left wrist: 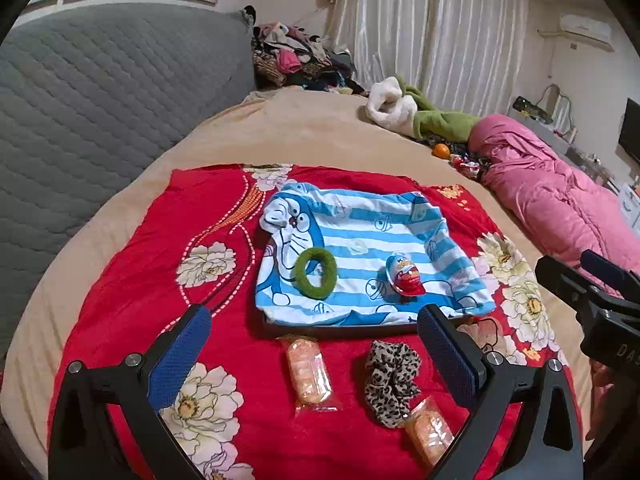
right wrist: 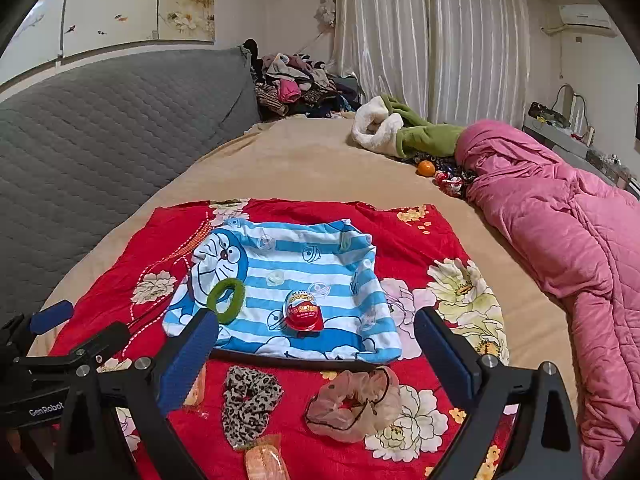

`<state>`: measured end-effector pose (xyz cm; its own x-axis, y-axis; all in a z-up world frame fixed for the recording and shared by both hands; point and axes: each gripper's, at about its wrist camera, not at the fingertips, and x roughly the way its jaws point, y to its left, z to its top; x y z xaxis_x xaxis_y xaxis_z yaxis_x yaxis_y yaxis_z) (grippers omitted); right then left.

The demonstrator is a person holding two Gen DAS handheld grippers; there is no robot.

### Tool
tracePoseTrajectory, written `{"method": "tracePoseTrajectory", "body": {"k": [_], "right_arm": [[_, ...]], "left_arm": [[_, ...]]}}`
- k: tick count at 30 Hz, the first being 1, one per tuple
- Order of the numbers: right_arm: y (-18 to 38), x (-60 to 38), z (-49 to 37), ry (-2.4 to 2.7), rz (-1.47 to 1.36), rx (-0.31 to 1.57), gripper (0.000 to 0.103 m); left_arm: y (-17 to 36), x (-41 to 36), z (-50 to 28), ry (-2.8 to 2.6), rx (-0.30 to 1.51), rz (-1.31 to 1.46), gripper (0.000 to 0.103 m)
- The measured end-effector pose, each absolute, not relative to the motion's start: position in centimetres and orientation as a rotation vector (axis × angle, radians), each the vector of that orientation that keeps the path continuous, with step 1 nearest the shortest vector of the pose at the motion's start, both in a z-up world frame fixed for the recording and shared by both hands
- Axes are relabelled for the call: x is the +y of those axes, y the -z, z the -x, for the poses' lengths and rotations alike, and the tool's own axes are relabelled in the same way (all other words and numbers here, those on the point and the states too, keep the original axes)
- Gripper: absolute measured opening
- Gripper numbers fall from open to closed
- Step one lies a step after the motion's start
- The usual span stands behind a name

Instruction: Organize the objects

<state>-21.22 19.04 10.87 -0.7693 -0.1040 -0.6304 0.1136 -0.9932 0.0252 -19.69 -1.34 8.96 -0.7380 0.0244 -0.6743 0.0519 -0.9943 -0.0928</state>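
Observation:
A tray covered by a blue-striped Doraemon cloth [left wrist: 360, 240] [right wrist: 304, 256] lies on a red flowered cloth [left wrist: 132, 280] [right wrist: 404, 224]. On it sit a green hair tie [left wrist: 316, 273] [right wrist: 226, 295] and a red Kinder egg [left wrist: 405, 272] [right wrist: 303, 309]. In front of the tray lie a leopard scrunchie [left wrist: 390, 380] [right wrist: 248, 400], a pale pink scrunchie [right wrist: 354, 402] and two orange snack packets [left wrist: 308, 372] [left wrist: 430, 430] [right wrist: 266, 460]. My left gripper [left wrist: 316, 340] is open and empty above the packets. My right gripper [right wrist: 316, 340] is open and empty above the scrunchies.
A grey quilted headboard [left wrist: 100, 100] [right wrist: 100, 128] rises at left. A pink duvet [left wrist: 560, 192] [right wrist: 560, 232], a green and white garment [left wrist: 420, 116] [right wrist: 400, 128], an orange [right wrist: 426, 168] and a clothes pile [left wrist: 296, 60] lie beyond on the beige bed [left wrist: 300, 132].

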Motion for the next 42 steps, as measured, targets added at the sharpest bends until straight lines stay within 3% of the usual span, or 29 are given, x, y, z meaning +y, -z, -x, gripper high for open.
{"method": "tracePoseTrajectory", "body": {"k": [42], "right_arm": [[-9.3,21.1,9.6,2.860,-0.988,0.047,0.099]], "left_arm": [[-7.4,3.0,8.1,2.950,0.058,-1.128,0.103]]}}
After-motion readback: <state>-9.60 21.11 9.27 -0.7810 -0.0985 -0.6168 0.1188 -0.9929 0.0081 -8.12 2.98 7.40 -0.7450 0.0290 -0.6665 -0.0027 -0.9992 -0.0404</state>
